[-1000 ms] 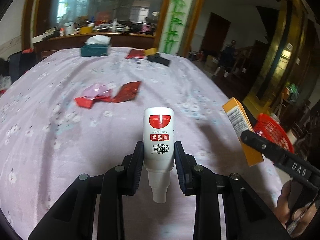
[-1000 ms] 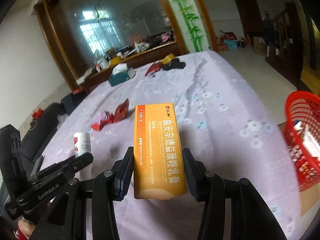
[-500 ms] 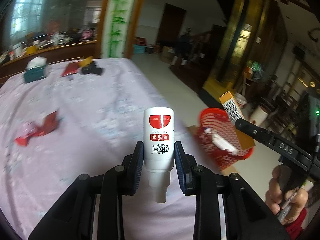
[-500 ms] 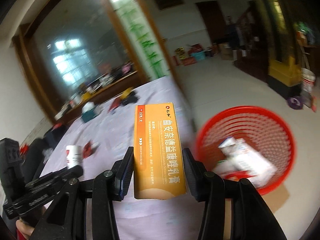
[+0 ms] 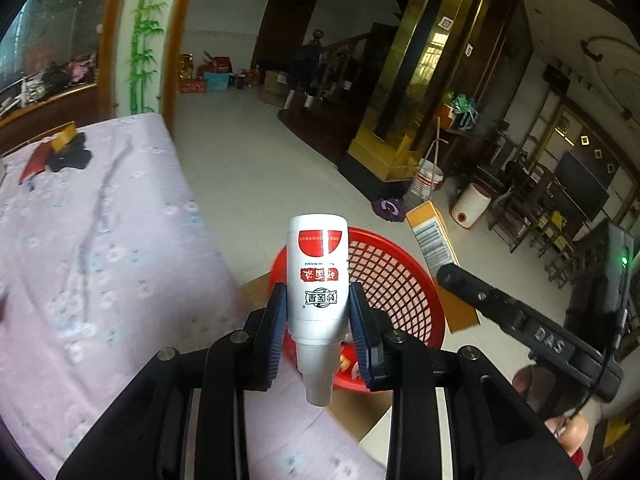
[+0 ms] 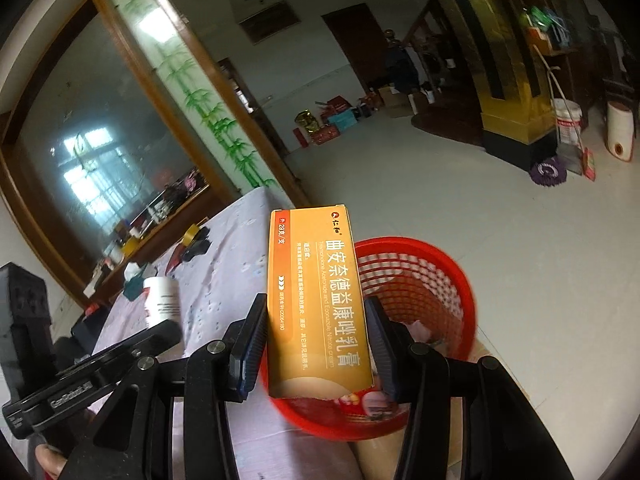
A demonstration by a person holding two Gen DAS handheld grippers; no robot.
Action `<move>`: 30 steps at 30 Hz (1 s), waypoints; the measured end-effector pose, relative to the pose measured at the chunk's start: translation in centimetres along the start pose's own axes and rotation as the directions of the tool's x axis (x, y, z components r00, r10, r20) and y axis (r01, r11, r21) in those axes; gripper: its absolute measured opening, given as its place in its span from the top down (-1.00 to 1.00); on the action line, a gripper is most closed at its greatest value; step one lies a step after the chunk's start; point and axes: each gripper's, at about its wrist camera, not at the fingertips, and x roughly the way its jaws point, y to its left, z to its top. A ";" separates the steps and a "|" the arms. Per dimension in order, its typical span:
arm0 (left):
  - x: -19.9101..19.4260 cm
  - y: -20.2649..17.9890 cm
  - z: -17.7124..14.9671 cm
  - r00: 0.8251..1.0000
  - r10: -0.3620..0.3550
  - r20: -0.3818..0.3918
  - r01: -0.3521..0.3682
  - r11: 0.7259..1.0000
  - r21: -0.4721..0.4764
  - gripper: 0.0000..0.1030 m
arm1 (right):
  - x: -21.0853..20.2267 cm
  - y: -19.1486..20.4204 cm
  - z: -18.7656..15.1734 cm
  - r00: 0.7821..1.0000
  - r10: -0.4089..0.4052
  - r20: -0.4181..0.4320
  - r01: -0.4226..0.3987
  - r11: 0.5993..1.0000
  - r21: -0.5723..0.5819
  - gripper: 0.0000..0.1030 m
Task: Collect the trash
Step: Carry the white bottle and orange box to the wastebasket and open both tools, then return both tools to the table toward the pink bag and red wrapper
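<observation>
My left gripper [image 5: 318, 314] is shut on a small white bottle [image 5: 318, 280] with a red label, held nozzle toward the camera. Behind it, past the bed's edge, a red mesh basket [image 5: 396, 280] stands on the floor. My right gripper [image 6: 316, 344] is shut on an orange medicine box [image 6: 316, 304], held upright over the same red basket [image 6: 424, 280], which has some trash inside. The box [image 5: 434, 236] and the right gripper's finger [image 5: 480, 296] show at the right of the left wrist view. The bottle [image 6: 160, 300] shows at the left of the right wrist view.
A bed with a lilac flowered sheet [image 5: 100, 248] fills the left; a black item and red and yellow packets [image 5: 64, 152] lie at its far end. A sheet of cardboard [image 5: 460, 312] lies under the basket. Buckets and a mop [image 5: 424, 180] stand by a gold pillar across the tiled floor.
Both grippers have swung to the right, off the bed toward the red basket, keeping the bottle and the box. The wrappers on the sheet have left the view.
</observation>
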 end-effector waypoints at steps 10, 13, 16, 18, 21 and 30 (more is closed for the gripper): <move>5.1 -1.6 0.8 0.999 -0.016 -0.044 0.016 1.000 -0.007 0.11 | 0.6 -3.0 0.8 1.000 -0.011 -0.013 0.012 0.999 0.034 -0.03; 5.0 -1.3 0.6 0.999 0.003 -0.034 -0.004 1.000 -0.017 -0.20 | 1.6 -3.1 1.0 0.999 -0.028 -0.026 0.029 0.999 0.024 -0.10; 3.9 -0.7 0.5 1.000 0.006 -0.030 -0.007 1.000 -0.019 -0.20 | 1.6 -3.4 1.2 0.998 -0.052 -0.024 0.052 0.998 0.018 -0.17; 2.7 -0.2 0.2 1.000 0.020 -0.010 -0.021 1.000 -0.016 -0.20 | 1.1 -3.2 1.2 0.999 -0.048 -0.015 0.048 0.999 0.014 -0.17; 0.7 0.7 0.0 0.998 0.055 0.021 -0.055 0.998 -0.007 -0.20 | 0.2 -2.3 1.0 0.999 -0.039 0.005 0.039 0.999 -0.001 -0.17; -5.3 6.1 -2.0 0.987 0.148 0.063 -0.143 0.987 -0.070 -0.22 | 0.0 2.3 0.0 1.000 0.003 -0.018 -0.004 0.997 -0.079 -0.17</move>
